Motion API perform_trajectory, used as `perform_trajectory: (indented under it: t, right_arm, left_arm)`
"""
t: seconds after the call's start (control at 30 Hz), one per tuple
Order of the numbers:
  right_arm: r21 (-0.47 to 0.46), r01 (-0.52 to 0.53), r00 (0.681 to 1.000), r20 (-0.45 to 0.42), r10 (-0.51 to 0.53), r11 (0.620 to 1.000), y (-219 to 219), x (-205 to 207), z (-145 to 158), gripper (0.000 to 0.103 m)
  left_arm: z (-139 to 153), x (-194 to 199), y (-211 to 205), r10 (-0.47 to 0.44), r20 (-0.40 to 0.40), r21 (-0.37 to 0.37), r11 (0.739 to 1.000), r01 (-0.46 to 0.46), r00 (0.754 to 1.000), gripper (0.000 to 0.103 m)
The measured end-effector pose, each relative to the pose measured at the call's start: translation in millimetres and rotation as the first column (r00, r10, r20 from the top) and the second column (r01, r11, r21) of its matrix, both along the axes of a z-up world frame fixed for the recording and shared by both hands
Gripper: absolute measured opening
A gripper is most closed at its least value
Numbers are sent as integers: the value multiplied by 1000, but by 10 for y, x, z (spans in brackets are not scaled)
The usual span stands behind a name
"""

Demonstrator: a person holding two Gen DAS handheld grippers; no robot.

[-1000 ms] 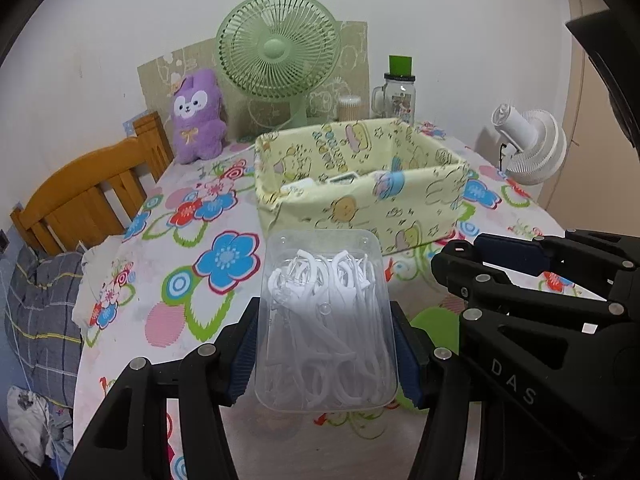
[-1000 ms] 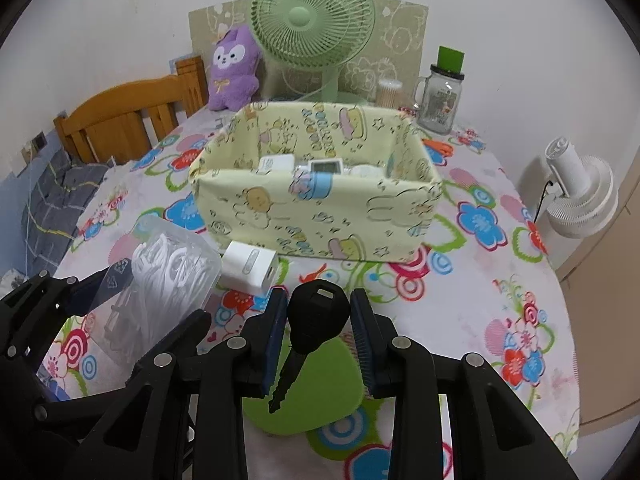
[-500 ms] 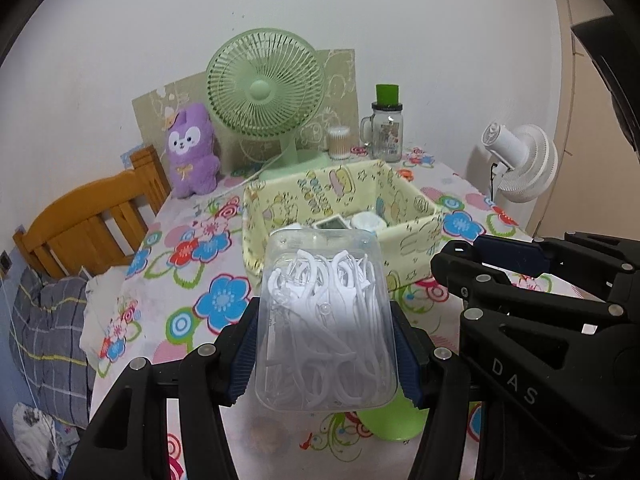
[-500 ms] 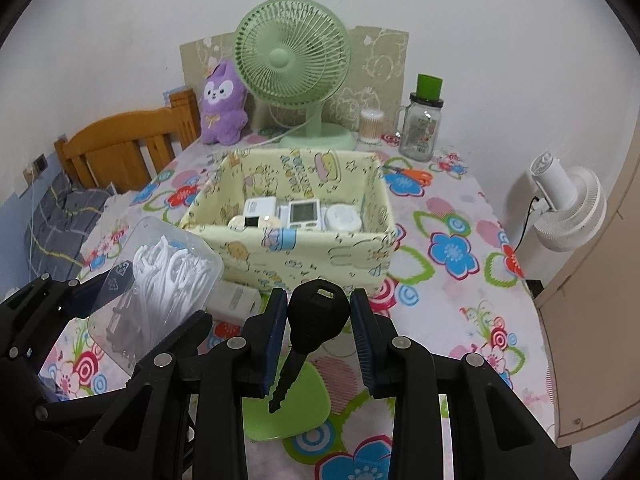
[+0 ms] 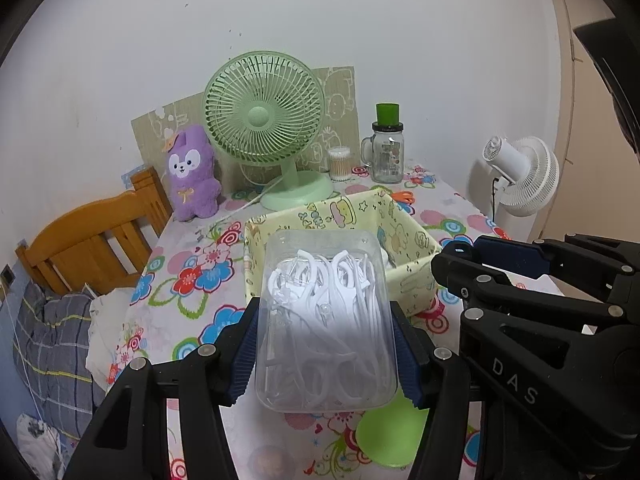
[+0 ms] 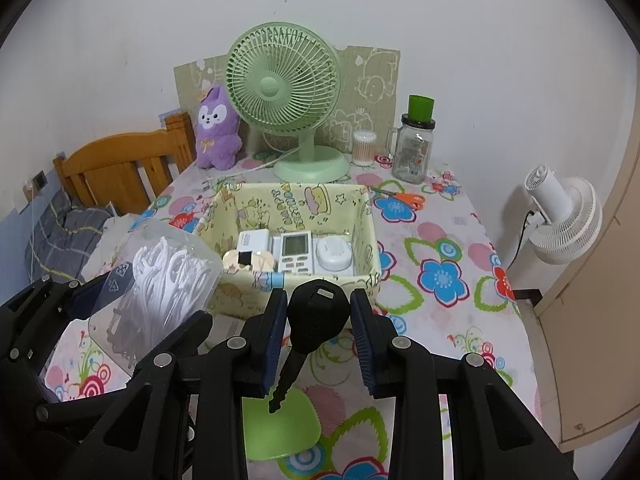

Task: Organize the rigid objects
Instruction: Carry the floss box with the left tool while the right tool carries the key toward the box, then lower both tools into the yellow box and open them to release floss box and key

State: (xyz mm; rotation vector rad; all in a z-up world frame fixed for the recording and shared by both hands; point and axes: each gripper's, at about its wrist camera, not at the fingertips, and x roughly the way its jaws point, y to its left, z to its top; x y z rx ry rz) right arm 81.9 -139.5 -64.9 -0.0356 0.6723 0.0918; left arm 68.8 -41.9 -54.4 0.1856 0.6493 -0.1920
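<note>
Left gripper (image 5: 325, 344): clamped on clear floss-pick box (image 5: 326, 320), held above the table
Right gripper (image 6: 319, 330): pinched black key (image 6: 310, 326), blade hanging down
Fabric bin (image 6: 298, 236): just ahead on floral tablecloth (image 6: 440, 280), holding small devices

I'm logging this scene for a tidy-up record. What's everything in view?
floss box: 1, clear, in left gripper
key: 1, black, in right gripper
bin: 1, yellow, table centre, holds white gadgets
green fan: 1, behind bin
plush: 1, purple, left of green fan
jar: 1, green-topped, right of green fan
scissors: 1, orange, right of bin
white fan: 1, off table's right edge
left hand-held gripper: black, shut on floss box
right hand-held gripper: black, shut on key
</note>
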Motion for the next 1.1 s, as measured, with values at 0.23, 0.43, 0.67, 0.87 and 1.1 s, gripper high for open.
perform_trajectory:
  t: [0.23, 0.43, 0.67, 0.87, 1.1]
  right_arm:
    - [4, -2, 1000, 9, 2, 1000, -25, 179, 44, 35]
    - [13, 2, 1000, 8, -2, 1000, -62, 319, 55, 35]
    - [21, -8, 1000, 2, 7, 1000, -62, 559, 51, 35]
    - [27, -8, 1000, -11, 8, 1000, -43, 788, 6, 35]
    - [32, 5, 999, -32, -4, 999, -76, 1026, -90, 35]
  left_arm:
    - [31, 162, -42, 14, 19, 11, 1000, -14, 1000, 61]
    - [43, 332, -76, 13, 17, 15, 1000, -13, 1000, 61]
    - [23, 521, -76, 24, 12, 26, 999, -25, 1000, 61]
    - [-35, 736, -41, 28, -23, 8, 1000, -27, 999, 61]
    - [-139, 990, -72, 30, -46, 12, 999, -30, 998, 61]
